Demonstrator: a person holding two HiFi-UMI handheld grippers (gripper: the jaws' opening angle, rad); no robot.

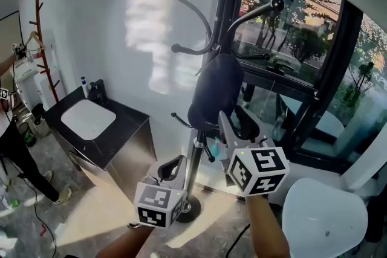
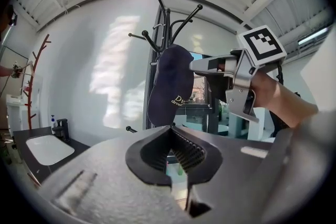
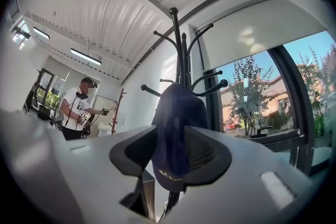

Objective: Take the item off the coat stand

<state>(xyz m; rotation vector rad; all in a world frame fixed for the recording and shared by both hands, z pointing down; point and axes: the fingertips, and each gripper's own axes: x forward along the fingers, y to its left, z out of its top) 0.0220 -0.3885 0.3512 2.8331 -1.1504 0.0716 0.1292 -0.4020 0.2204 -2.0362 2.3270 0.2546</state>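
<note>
Head view: looked steeply down on a black stand [image 1: 227, 21] by a window [image 1: 290, 39], with a dark cap [image 1: 214, 90] hung against its pole, below the upper hooks and well above the foot. Found the right gripper [image 1: 237, 124] just beside the cap's lower edge, jaws pointed up at it, and the left gripper [image 1: 173, 167] lower down, near the pole and apart from the cap. Saw a dark desk [image 1: 130, 121] with a white basin [image 1: 88, 119] to the left along the wall, and a person [image 1: 15, 148] at the far left edge. Left gripper view: showed the left gripper [image 2: 173, 152] with jaws drawn close, only a narrow slit between the ribbed pads and nothing in it. Showed the cap [image 2: 170, 84] ahead on the stand [image 2: 167, 23], with pale lettering near its lower edge too small to read, and the right gripper [image 2: 210, 64] reaching in from the right, its tip near the cap; could not tell touching from apart here. Right gripper view: showed the right gripper [image 3: 170, 152] with jaws standing wide, one on each side of the cap [image 3: 176, 113], which hung down through the gap. Could not make out either pad pressing on the cloth. Showed the hooks rising behind the cap, the window [image 3: 257, 97] to the right and the person [image 3: 76, 110] standing far off to the left.
</note>
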